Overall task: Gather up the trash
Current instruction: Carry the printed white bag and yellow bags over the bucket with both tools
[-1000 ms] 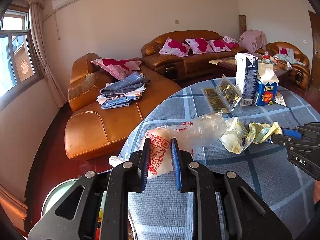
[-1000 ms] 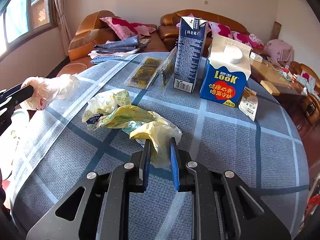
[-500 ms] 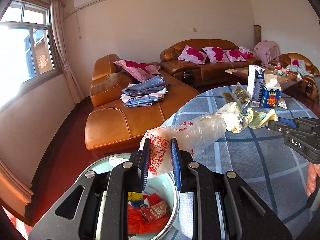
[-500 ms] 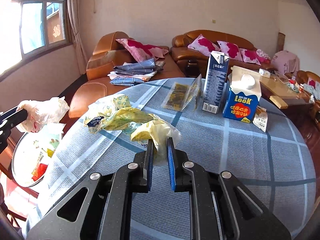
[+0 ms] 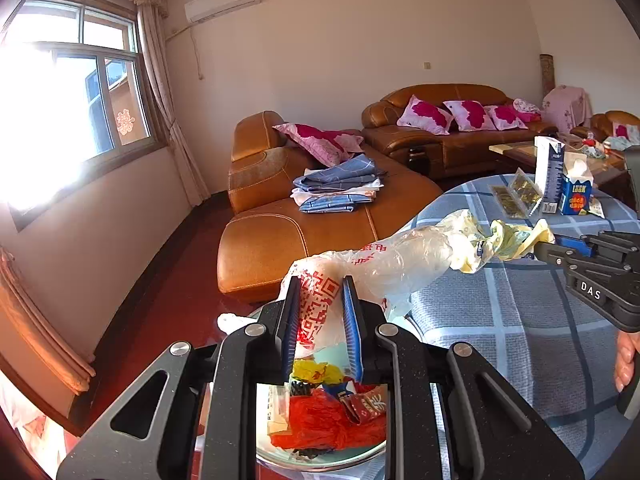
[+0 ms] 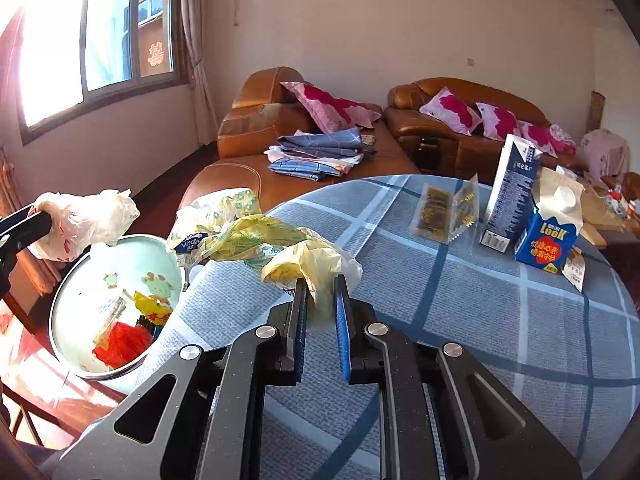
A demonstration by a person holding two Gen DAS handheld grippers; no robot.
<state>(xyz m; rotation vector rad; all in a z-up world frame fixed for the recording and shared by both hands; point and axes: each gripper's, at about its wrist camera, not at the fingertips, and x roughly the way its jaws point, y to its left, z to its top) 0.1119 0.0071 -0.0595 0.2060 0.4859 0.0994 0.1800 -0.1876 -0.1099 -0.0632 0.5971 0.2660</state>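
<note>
Covering the round table (image 6: pixel 500 320) is a woven blue-grey cloth crossed by pale and dark blue bands, and beyond it the room holds tan leather sofas (image 5: pixel 304 216) with glossy, stitched cushions, pink-and-crimson pillows (image 6: pixel 332 106), a stack of folded blue checked fabric (image 5: pixel 340 188), a sunlit window (image 5: pixel 80 108) with a beige curtain, and a wall air conditioner (image 5: pixel 222 0). At the far side of the table stand a tall navy carton (image 6: pixel 512 192) and a shorter blue carton (image 6: pixel 548 236) with a white cap, beside flat clear packets (image 6: pixel 444 210) of something golden. The left gripper (image 5: pixel 322 328) is clamped on a crinkled, translucent plastic bag (image 5: pixel 384 268) printed in red, held over a round, metal-rimmed bin (image 6: pixel 116 292) with a pale green cartoon lining, which sits below the table edge and already contains red and yellow scraps. The right gripper (image 6: pixel 320 320) pinches a soft, crumpled yellow wrapper (image 6: pixel 276 248), whose far end hangs past the table edge near the bin. A hand (image 5: pixel 626 356) shows at the right margin of the left wrist view.
</note>
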